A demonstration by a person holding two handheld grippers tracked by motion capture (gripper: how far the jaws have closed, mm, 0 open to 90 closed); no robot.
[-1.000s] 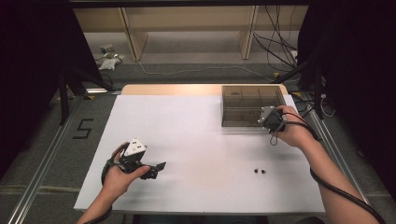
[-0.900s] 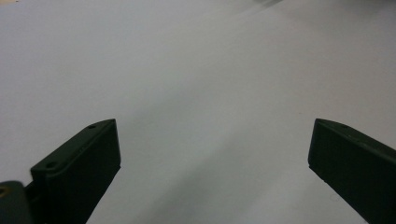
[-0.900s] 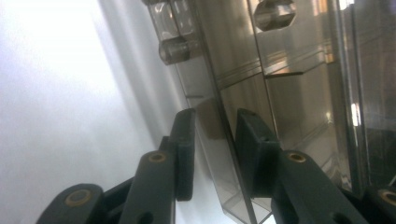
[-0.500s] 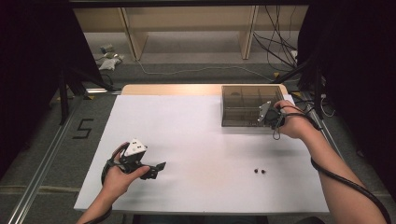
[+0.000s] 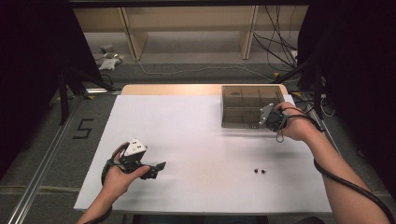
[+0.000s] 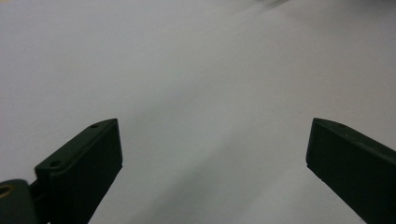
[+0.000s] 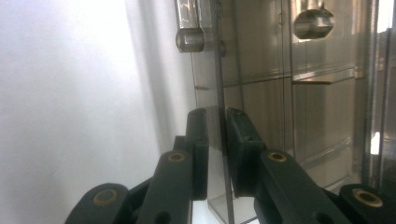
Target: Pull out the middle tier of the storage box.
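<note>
A smoky see-through compartment box point(image 5: 243, 100) stands at the table's back right. My right gripper point(image 5: 267, 116) is at its front right corner. In the right gripper view the jaws point(image 7: 217, 116) have just been closing and now clamp a thin clear wall of the box point(image 7: 261, 93) between the pads. A latch point(image 7: 189, 39) sits farther along that wall. My left gripper point(image 5: 158, 168) rests low at the table's front left. Its jaws point(image 6: 212, 149) stand wide open over bare white table, with nothing between them.
Two small dark pieces point(image 5: 260, 171) lie on the white table top point(image 5: 196, 135) in front of the box, toward the right. Cables trail from both grippers. Wooden shelving point(image 5: 187, 28) and floor cables lie beyond the far edge.
The right hand has shifted slightly against the box's front right corner. The left hand and gripper have kept still.
</note>
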